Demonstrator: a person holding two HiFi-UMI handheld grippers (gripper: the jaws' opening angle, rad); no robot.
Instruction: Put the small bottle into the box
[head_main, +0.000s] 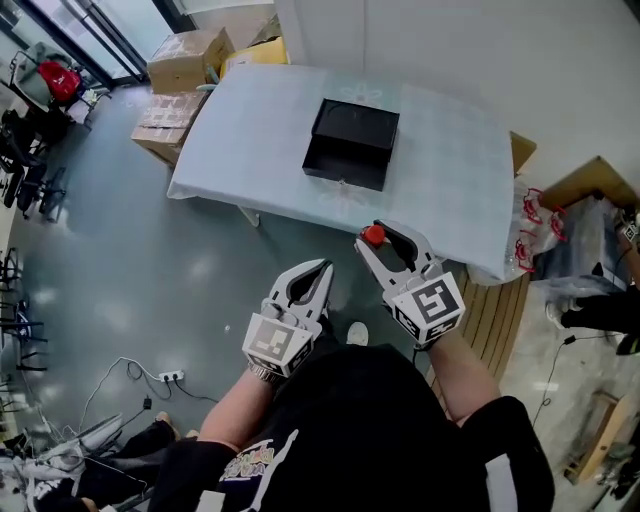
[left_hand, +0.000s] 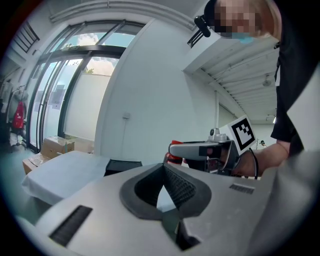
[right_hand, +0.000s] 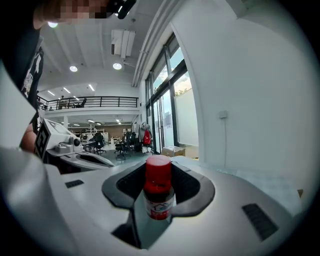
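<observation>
The small bottle (head_main: 373, 235), with a red cap and a red-and-white label, stands upright between the jaws of my right gripper (head_main: 384, 240), which is shut on it. The right gripper view shows the bottle (right_hand: 158, 199) pinched near the jaw tips of my right gripper (right_hand: 159, 172). The black open box (head_main: 351, 144) lies on the table (head_main: 250, 130) covered in pale cloth, ahead of both grippers. My left gripper (head_main: 311, 281) hovers over the floor short of the table edge, shut and empty. In its own view the left gripper (left_hand: 163, 166) shows tips meeting, with the box (left_hand: 122, 165) beyond.
Cardboard boxes (head_main: 186, 60) are stacked at the table's far left corner. A slatted wooden pallet (head_main: 500, 315) and plastic-wrapped goods (head_main: 580, 250) lie to the right. A power strip (head_main: 170, 377) with cables is on the grey floor at the left. Chairs (head_main: 25, 150) line the left edge.
</observation>
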